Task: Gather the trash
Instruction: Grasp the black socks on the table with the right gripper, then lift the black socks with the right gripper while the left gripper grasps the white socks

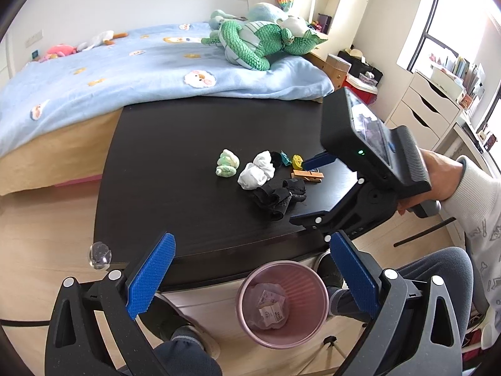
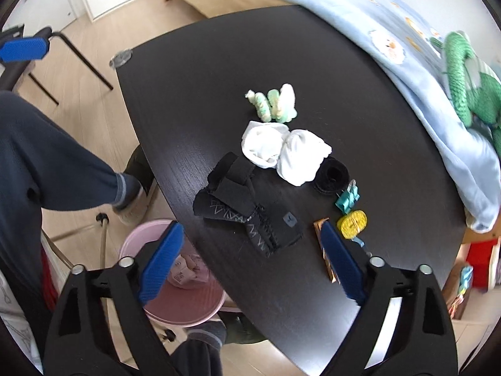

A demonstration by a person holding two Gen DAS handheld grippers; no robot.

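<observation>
The dark rectangular wooden table point(image 1: 194, 163) is bare along its near edge and left half. Below that edge, on the floor, stands the round pink plastic bin point(image 1: 247, 322) holding crumpled paper point(image 1: 271, 308). The left gripper point(image 1: 250, 279) hangs spread wide above the bin, empty. The right gripper point(image 2: 250, 266), spread and empty, straddles the table's near edge just beside a wooden clothespin point(image 2: 322, 244).

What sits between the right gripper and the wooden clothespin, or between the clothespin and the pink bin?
Nothing visible. The right gripper hangs open over the wooden clothespin, one finger beside it. The pink bin stands open-topped on the floor below the table edge, paper scraps inside.
</observation>
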